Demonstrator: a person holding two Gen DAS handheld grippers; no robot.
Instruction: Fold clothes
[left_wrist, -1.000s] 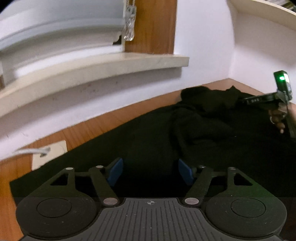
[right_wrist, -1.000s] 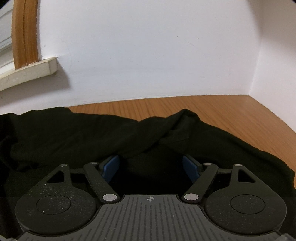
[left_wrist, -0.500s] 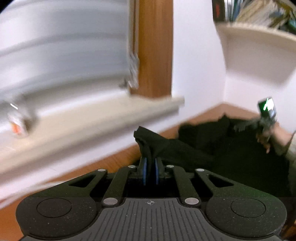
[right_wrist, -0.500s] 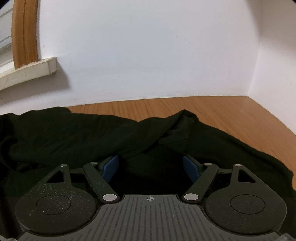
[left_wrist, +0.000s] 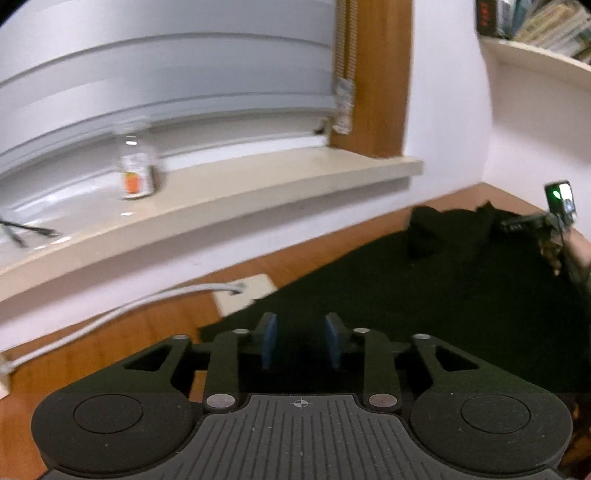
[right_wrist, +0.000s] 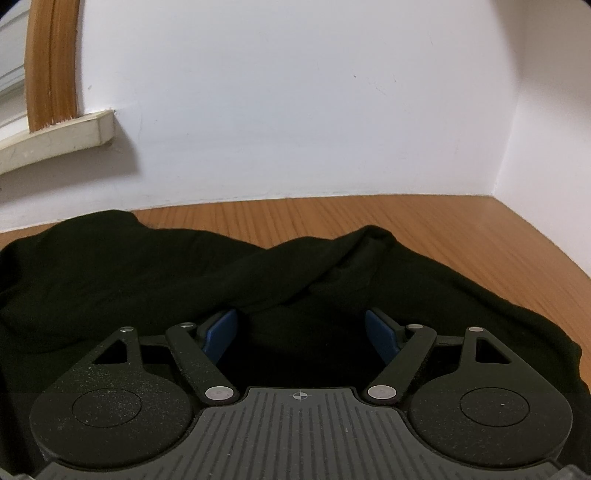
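Since half a second ago the left claw (left_wrist: 301, 345) has let go of the black cloth (left_wrist: 424, 295) it pinched; its jaws have just been opening and now stand partly apart with nothing between them, above the cloth's near edge on the desk (left_wrist: 122, 332). From the right wrist, nothing has changed: the right claw (right_wrist: 301, 330) rests wide open over the cloth (right_wrist: 147, 266), gripping nothing. The garment lies rumpled, so folding looks barely begun.
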